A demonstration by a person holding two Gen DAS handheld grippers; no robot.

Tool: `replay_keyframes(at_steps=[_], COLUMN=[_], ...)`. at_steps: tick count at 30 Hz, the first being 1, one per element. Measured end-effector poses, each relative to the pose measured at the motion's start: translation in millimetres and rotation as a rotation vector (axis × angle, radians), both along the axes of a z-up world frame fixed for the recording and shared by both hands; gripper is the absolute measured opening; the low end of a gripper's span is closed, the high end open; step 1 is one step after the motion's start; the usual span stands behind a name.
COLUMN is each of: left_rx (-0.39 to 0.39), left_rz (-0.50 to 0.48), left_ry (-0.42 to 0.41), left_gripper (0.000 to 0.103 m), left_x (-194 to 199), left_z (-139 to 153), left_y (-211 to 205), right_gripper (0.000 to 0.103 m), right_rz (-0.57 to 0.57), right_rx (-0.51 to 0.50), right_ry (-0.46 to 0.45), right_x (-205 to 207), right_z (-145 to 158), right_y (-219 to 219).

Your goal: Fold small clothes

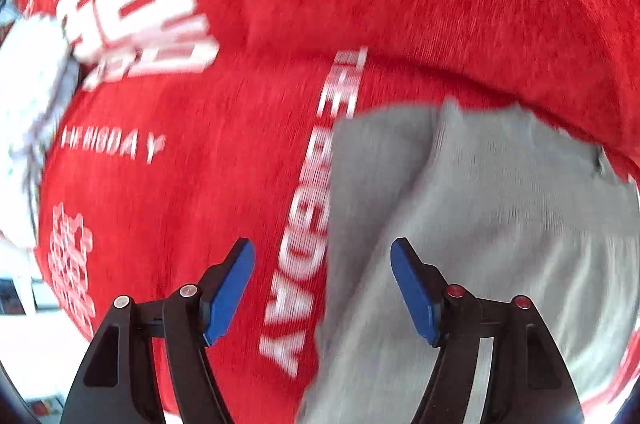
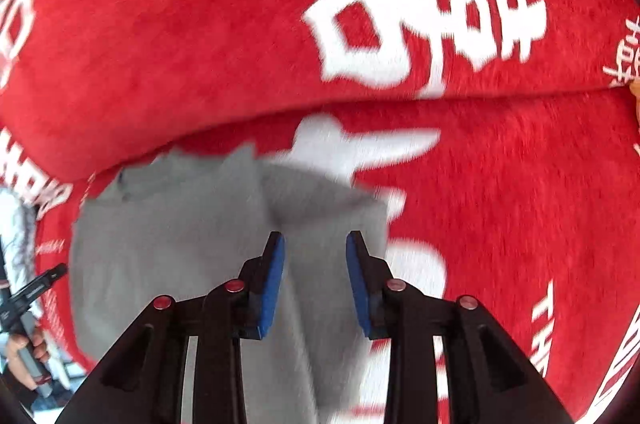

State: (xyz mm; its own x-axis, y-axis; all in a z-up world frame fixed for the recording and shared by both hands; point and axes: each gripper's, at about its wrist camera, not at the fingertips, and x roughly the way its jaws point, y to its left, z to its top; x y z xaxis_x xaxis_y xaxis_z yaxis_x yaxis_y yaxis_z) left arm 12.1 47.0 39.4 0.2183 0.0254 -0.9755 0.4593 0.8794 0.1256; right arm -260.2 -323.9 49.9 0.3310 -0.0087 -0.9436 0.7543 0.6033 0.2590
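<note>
A small grey garment [image 1: 460, 224] lies on a red cloth [image 1: 200, 152] with white lettering. In the left wrist view it fills the lower right. My left gripper [image 1: 322, 252] is open and empty above the garment's left edge, one finger over the red cloth, the other over the grey fabric. In the right wrist view the grey garment [image 2: 180, 244] lies at centre and lower left, with a fold in its middle. My right gripper [image 2: 316, 240] is open and empty, just above the garment near its right edge. Both views are motion blurred.
The red cloth [image 2: 500, 184] has a raised fold running across behind the garment. A white fluffy item [image 1: 32, 96] lies at the cloth's left edge. The left tool and the hand holding it [image 2: 24, 304] show at the far left of the right wrist view.
</note>
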Motion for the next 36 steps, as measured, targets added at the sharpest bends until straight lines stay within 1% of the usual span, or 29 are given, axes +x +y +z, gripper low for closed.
replay_keyframes(at_steps=[2,3,4,5,7,8,10,12,13,14,15,16,18,19,20,21,22,23,26,27,29,31,33,35,36], left_rx=[-0.015,-0.03,-0.039,-0.052,-0.073,-0.084,-0.106,-0.127,-0.132,-0.142,-0.146,-0.149,-0.152,-0.162,-0.167,-0.168,-0.175,-0.189,-0.18,-0.179,-0.194,-0.193,-0.211,-0.209,-0.203], left_rz=[0.05,0.082,0.101,0.121,0.141,0.147,0.148,0.136,0.13,0.113,0.099,0.078,0.045,0.023,0.004,-0.015,-0.05,-0.092,-0.19,-0.217,-0.233,-0.233,-0.244,-0.26,-0.269], left_ry=[0.046,0.079,0.102,0.13,0.172,0.188,0.227,0.257,0.263,0.267,0.266,0.26,0.251,0.252,0.254,0.253,0.253,0.273,0.252,0.246,0.252,0.27,0.272,0.284,0.287], left_gripper=[0.072,0.072,0.072,0.072,0.072,0.072,0.072,0.072,0.072,0.072,0.072,0.072,0.072,0.072,0.071,0.062,0.048,0.022,0.011,0.011,0.011,0.011,0.011,0.011,0.012], left_x=[-15,-22,-28,-34,-45,-49,-56,-60,-60,-61,-61,-61,-61,-61,-61,-60,-61,-62,-70,-73,-75,-77,-73,-71,-70], left_z=[1,0,-2,-4,-9,-11,-17,-23,-25,-27,-27,-28,-30,-32,-32,-33,-33,-32,-25,-22,-22,-29,-31,-31,-29], left_y=[15,26,33,39,48,53,59,63,63,63,62,61,60,60,58,57,55,51,43,42,44,52,58,59,61], right_gripper=[0.037,0.04,0.045,0.047,0.052,0.052,0.054,0.054,0.054,0.054,0.054,0.055,0.054,0.046,0.03,0.016,0.015,0.014,0.013,0.013,0.013,0.014,0.013,0.019,0.025], right_rz=[0.028,0.042,0.055,0.058,0.038,0.008,-0.066,-0.162,-0.237,-0.277,-0.33,-0.409,-0.539,-0.572,-0.58,-0.574,-0.538,-0.505,-0.394,-0.378,-0.367,-0.348,-0.345,-0.352,-0.366], right_rx=[0.053,0.087,0.145,0.181,0.296,0.362,0.462,0.531,0.561,0.567,0.561,0.555,0.552,0.545,0.532,0.5,0.464,0.427,0.299,0.273,0.24,0.223,0.213,0.207,0.207], right_ry=[-0.025,-0.04,-0.06,-0.072,-0.101,-0.11,-0.114,-0.099,-0.099,-0.11,-0.129,-0.16,-0.244,-0.26,-0.258,-0.245,-0.218,-0.192,-0.121,-0.101,-0.064,-0.009,-0.004,0.006,0.039], right_x=[-11,-16,-24,-29,-44,-55,-74,-92,-104,-114,-120,-127,-138,-141,-143,-142,-135,-129,-112,-110,-111,-118,-121,-122,-123], right_z=[6,8,9,8,4,-1,-16,-34,-44,-48,-52,-58,-59,-58,-56,-52,-47,-40,-18,-15,-16,-32,-39,-34,-29], right_y=[22,32,47,56,78,89,105,122,126,122,122,119,115,114,111,108,107,107,109,108,108,109,110,111,113])
